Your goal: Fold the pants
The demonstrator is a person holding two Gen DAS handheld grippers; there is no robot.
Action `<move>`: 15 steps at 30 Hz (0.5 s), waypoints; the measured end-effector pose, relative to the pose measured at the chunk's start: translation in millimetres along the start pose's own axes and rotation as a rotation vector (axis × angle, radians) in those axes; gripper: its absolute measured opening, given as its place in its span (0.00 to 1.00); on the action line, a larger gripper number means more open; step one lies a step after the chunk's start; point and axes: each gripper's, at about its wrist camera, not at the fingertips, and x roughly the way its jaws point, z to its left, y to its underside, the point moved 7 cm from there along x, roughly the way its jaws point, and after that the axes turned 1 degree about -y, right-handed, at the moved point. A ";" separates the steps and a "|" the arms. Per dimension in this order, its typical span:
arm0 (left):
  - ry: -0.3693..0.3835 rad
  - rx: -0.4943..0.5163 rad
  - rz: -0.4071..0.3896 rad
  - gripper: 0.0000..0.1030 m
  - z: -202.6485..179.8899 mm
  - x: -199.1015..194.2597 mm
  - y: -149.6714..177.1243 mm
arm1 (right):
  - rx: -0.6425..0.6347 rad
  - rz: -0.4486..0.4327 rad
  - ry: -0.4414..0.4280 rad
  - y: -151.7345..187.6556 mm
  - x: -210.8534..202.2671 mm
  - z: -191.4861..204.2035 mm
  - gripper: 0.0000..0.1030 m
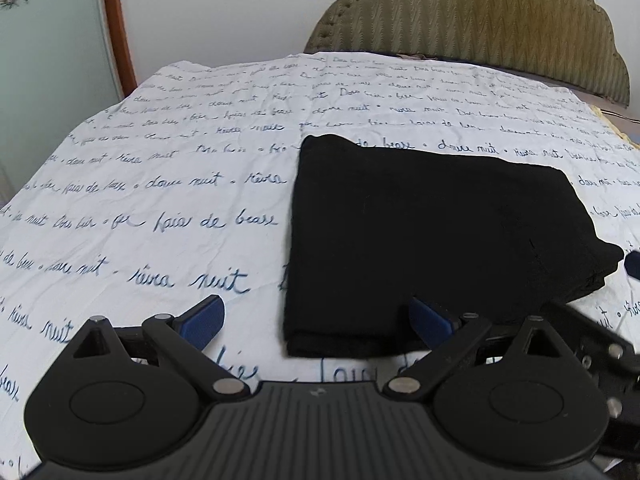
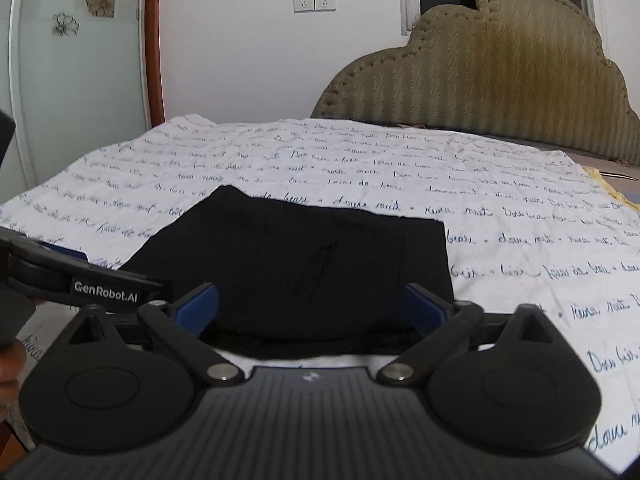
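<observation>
My left hand-held gripper (image 1: 316, 320), marked "GenRobot.AI", and right hand-held gripper (image 2: 310, 306) both gape empty before the folded black pants (image 1: 420, 232); the bedsheet (image 1: 160, 200) around them reads "douce nuit".

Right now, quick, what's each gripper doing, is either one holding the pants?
Left gripper: open, holding nothing.
Right gripper: open, holding nothing.
The folded black pants lie free on the bed sheet.
</observation>
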 end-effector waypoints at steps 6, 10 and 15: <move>-0.017 -0.023 0.004 0.96 8.5 -10.8 11.4 | 0.006 0.018 0.032 8.3 -7.9 11.8 1.00; -0.026 -0.023 -0.001 0.96 8.7 -19.4 20.5 | 0.006 0.040 0.037 17.6 -12.3 15.6 1.00; -0.010 -0.007 0.008 0.96 -0.7 -26.1 30.5 | 0.001 0.059 0.049 27.7 -18.9 16.5 1.00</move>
